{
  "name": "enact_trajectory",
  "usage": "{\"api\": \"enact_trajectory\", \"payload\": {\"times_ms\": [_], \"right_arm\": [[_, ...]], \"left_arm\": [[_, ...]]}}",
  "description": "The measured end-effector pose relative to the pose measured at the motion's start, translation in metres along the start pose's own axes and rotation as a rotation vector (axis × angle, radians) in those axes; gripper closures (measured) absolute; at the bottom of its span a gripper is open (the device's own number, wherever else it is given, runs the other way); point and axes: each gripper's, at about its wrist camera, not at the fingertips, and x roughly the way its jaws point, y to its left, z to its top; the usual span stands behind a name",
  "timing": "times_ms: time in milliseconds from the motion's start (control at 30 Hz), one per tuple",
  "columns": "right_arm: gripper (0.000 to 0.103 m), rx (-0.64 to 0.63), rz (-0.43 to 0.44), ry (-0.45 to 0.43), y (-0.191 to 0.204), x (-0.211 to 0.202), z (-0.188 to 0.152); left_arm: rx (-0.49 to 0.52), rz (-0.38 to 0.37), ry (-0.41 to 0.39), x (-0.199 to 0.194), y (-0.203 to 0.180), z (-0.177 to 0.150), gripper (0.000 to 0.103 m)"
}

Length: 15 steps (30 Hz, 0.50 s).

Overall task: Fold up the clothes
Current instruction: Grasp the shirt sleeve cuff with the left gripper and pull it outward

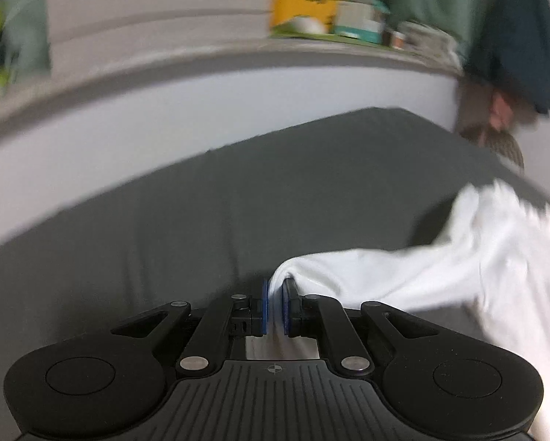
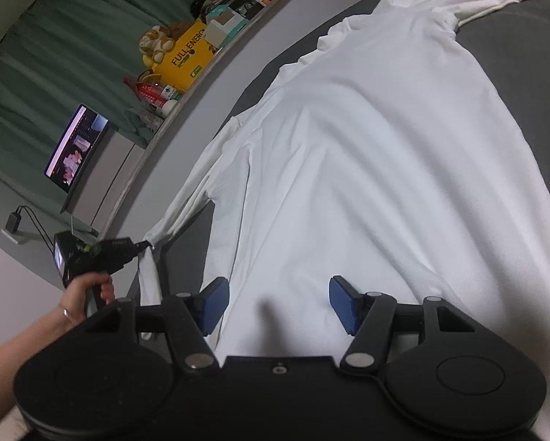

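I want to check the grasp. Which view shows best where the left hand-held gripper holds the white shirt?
The left wrist view: the left hand-held gripper is shut on white shirt fabric, seen close. The right wrist view shows it small and far, pinching a sleeve end.

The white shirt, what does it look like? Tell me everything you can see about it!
The white shirt is a plain, soft-looking top with long sleeves, spread out mostly flat with gentle wrinkles on a dark grey sheet. One sleeve stretches toward the far corner; the other runs along the sheet's edge. The left gripper is shut on the end of that sleeve, lifting it a little. The right gripper hangs open over the shirt's body, not pinching it.
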Motion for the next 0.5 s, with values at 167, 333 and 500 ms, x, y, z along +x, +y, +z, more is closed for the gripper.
{"api": "enact_trajectory", "payload": {"times_ms": [167, 333, 500], "right_arm": [[0.043, 0.003, 0.007, 0.001, -0.002, 0.000, 0.002], [0.043, 0.005, 0.010, 0.000, -0.003, 0.000, 0.002], [0.042, 0.013, 0.008, 0.000, -0.002, -0.001, 0.002]], "left_arm": [[-0.215, -0.069, 0.093, 0.022, 0.032, 0.000, 0.087], [-0.147, -0.054, 0.008, 0.004, 0.039, -0.014, 0.018], [-0.047, -0.192, -0.070, -0.031, 0.039, -0.037, 0.018]]}}
